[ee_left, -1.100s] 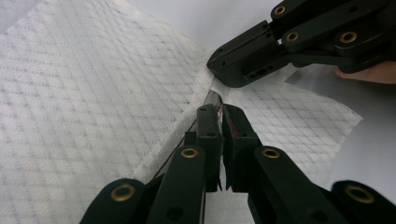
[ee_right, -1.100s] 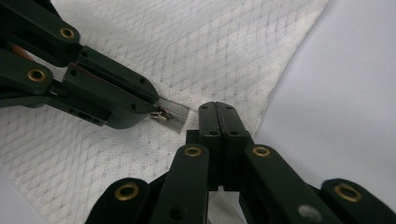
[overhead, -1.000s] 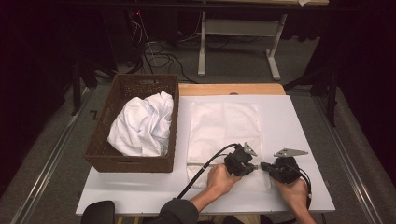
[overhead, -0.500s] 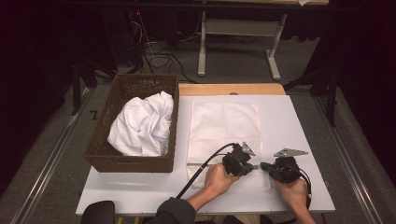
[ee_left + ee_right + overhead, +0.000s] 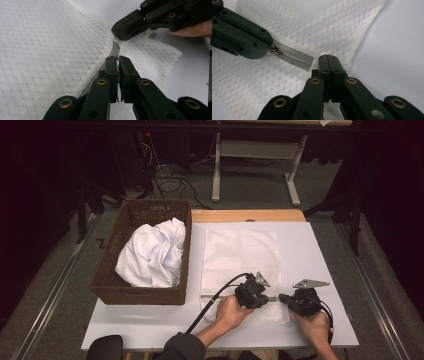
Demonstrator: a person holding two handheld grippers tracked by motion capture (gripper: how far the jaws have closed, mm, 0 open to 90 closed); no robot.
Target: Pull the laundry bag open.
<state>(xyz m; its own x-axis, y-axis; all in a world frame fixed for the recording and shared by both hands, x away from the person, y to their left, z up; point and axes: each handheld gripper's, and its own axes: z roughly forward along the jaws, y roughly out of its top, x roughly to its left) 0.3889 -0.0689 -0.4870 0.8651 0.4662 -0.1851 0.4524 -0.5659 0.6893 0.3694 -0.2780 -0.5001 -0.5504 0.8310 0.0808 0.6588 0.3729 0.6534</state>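
Fingers of the left gripper clench the zipper pull; fingers of the right gripper are clenched on the edge of the white cover, just beyond the zipper's end. Cover lies flat on the tabletop, beside a wicker basket of white cloth.

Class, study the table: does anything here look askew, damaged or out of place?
Nothing damaged. The white cover lies flat, its near edge pinched up between the left gripper and right gripper by the zipper. White cloth sits crumpled in the basket.
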